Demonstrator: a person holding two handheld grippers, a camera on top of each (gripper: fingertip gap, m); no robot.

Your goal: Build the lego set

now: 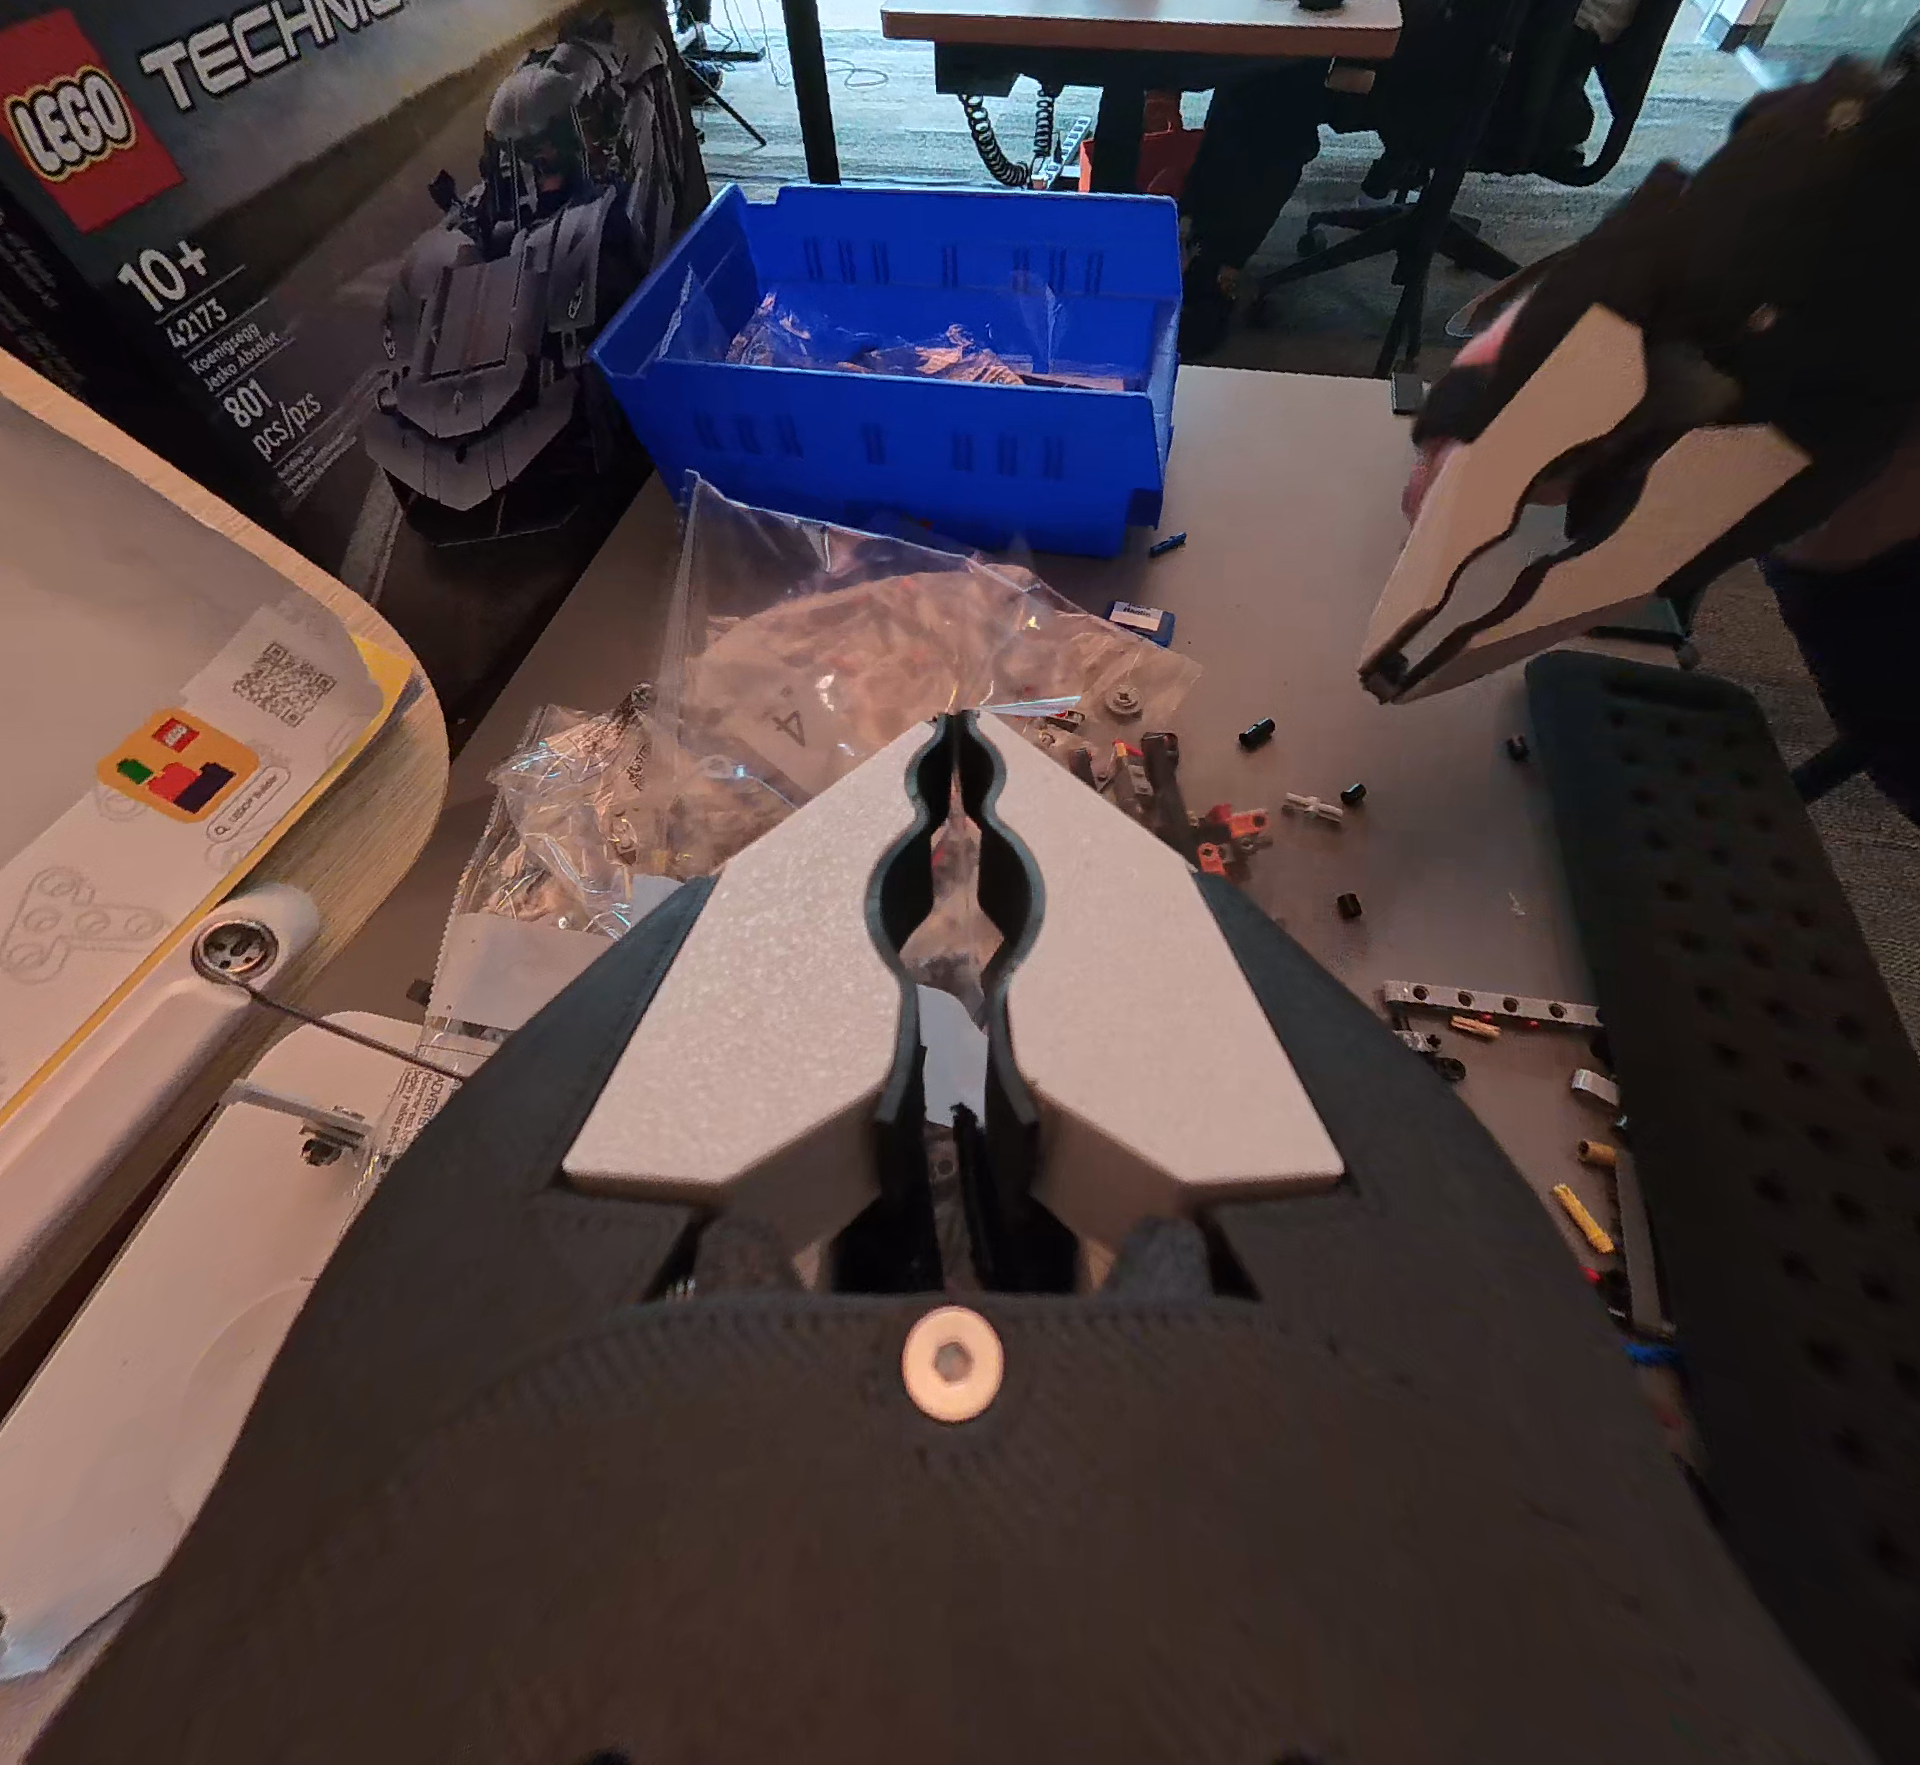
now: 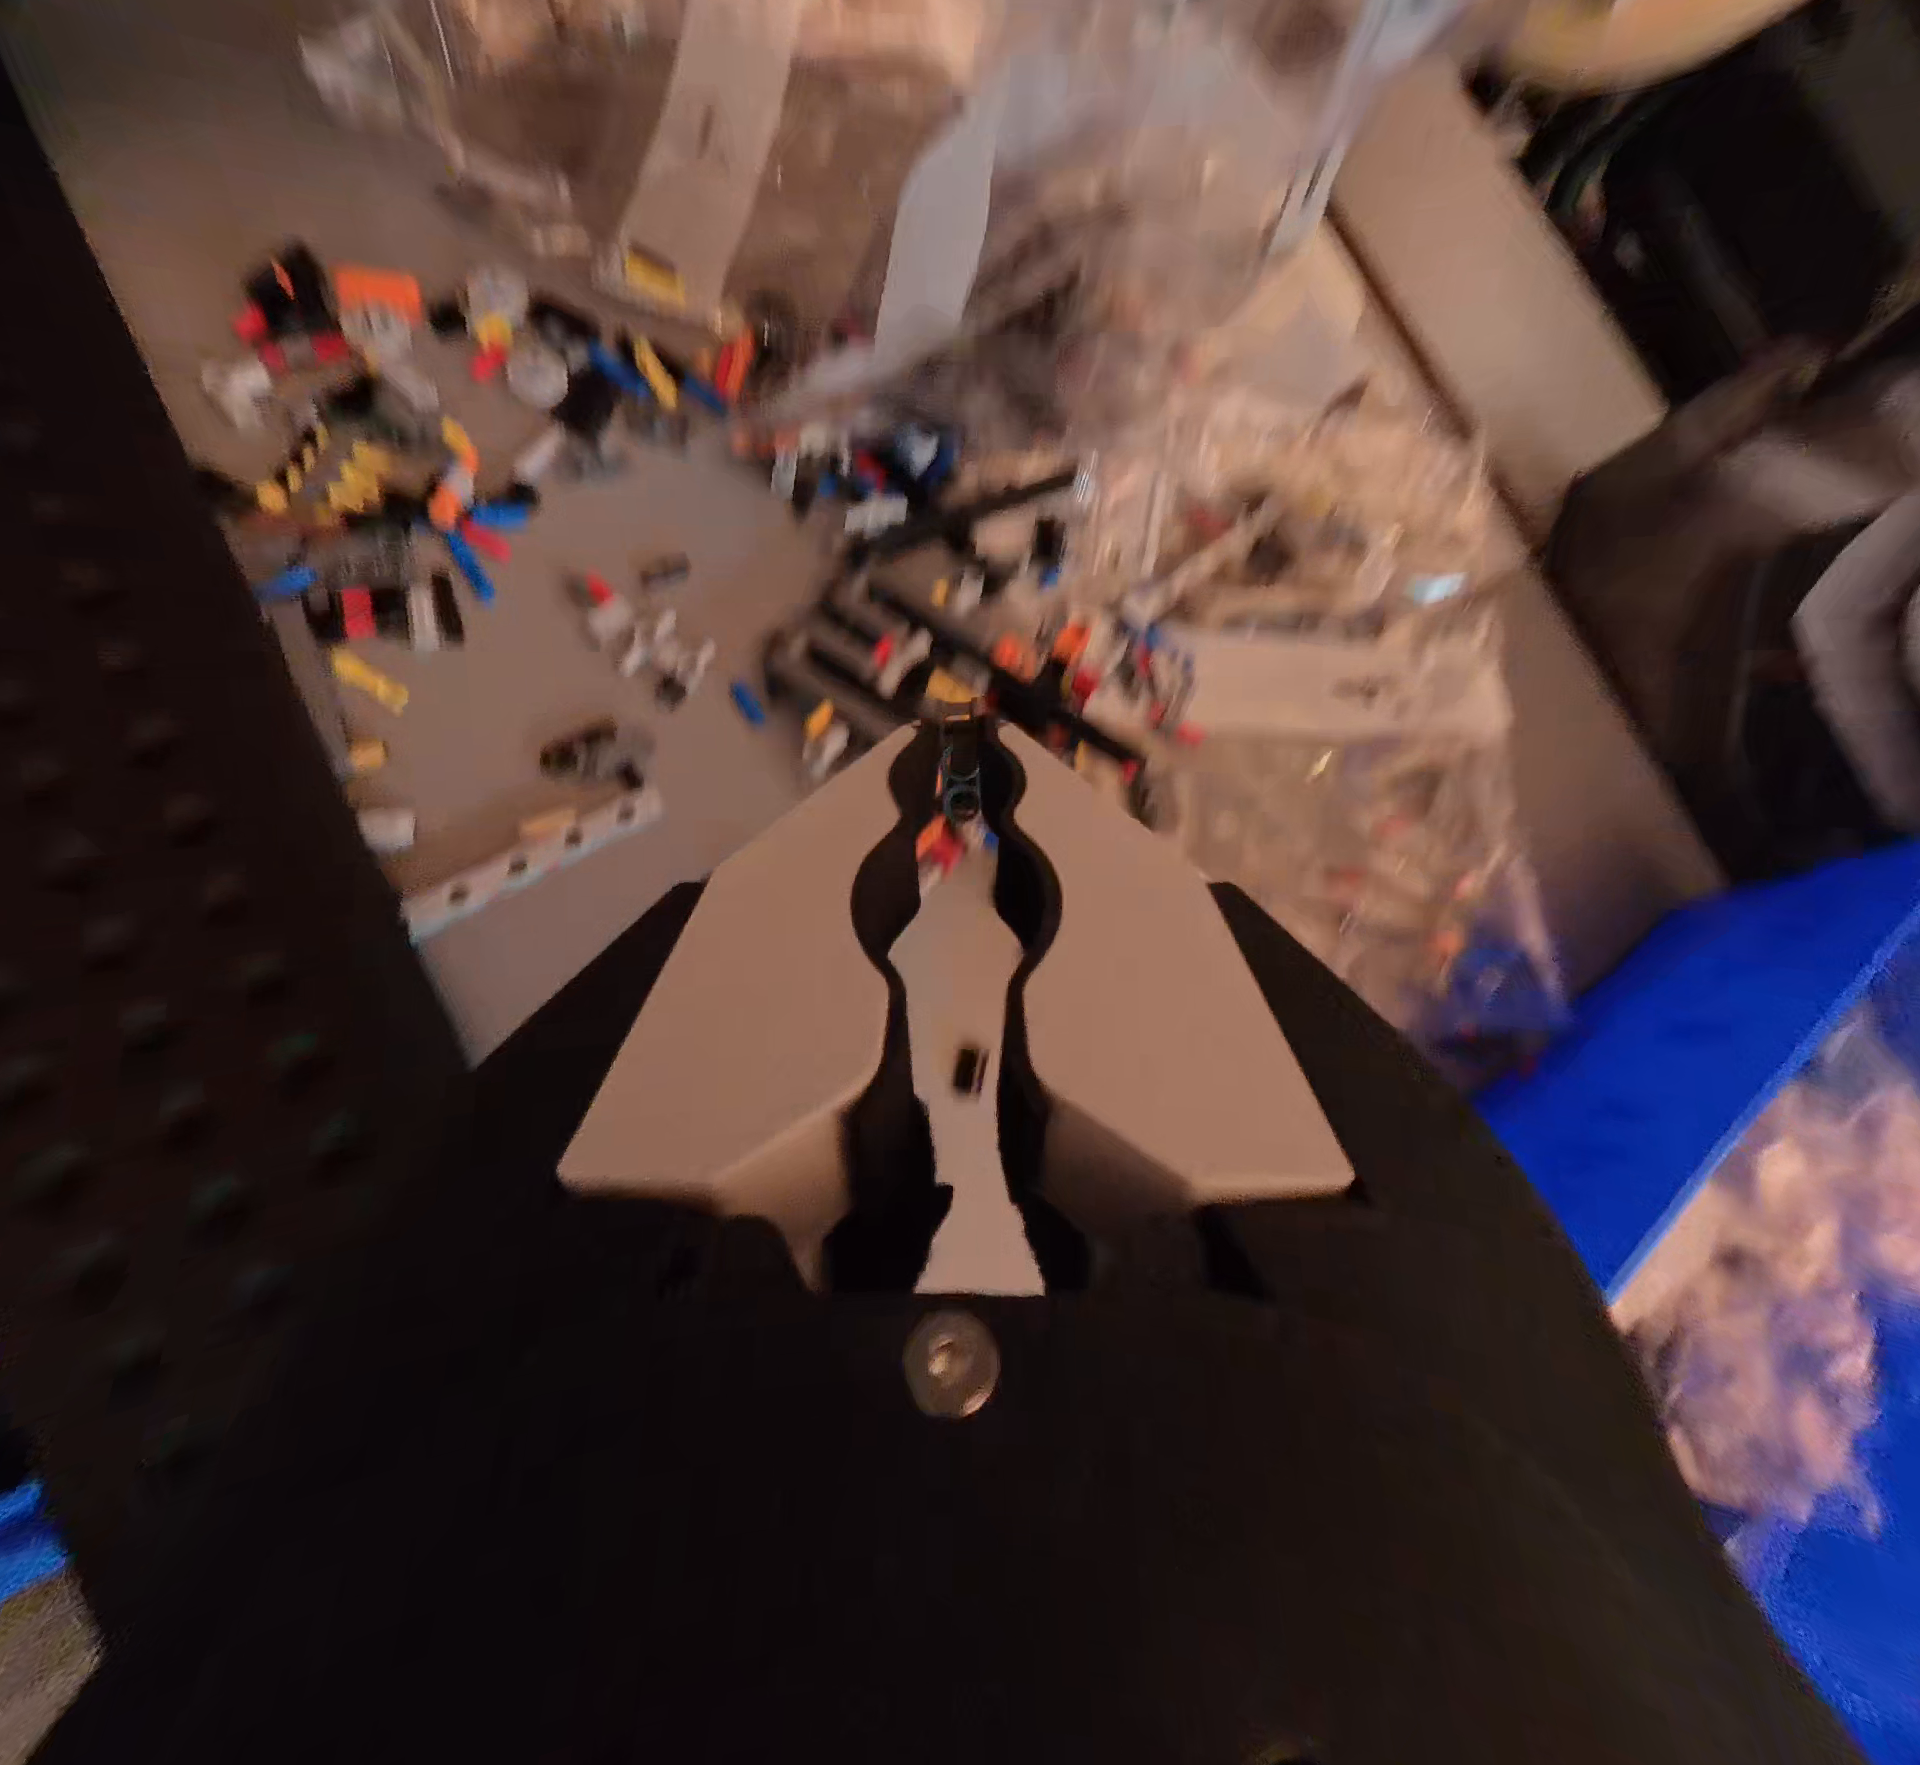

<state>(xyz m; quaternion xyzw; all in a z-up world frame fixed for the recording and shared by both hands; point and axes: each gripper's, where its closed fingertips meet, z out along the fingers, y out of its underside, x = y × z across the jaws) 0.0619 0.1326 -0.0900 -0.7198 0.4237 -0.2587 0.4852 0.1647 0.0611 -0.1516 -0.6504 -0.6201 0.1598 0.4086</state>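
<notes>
My left gripper [image 1: 958,720] is shut and empty. It hovers over clear plastic bags [image 1: 831,635] of Lego pieces on the grey table [image 1: 1299,489]. My right gripper [image 2: 958,739] is shut on a small dark Lego piece [image 2: 962,785] at its tips, above a scatter of loose coloured pieces [image 2: 416,489]. The right wrist view is motion-blurred. The right gripper also shows in the left wrist view [image 1: 1387,676], raised at the right, tips pointing down. Loose pieces [image 1: 1195,801] lie between the two grippers. A grey beam with holes [image 1: 1486,1003] lies near the front right.
A blue bin [image 1: 894,437] holding bags stands at the back of the table. The Lego box [image 1: 312,209] stands at the back left, with the instruction booklet [image 1: 156,780] in front of it. A black perforated pad [image 1: 1745,988] lies along the right edge. A person sits at a far desk. Tip to tip, the grippers are about 15 cm apart.
</notes>
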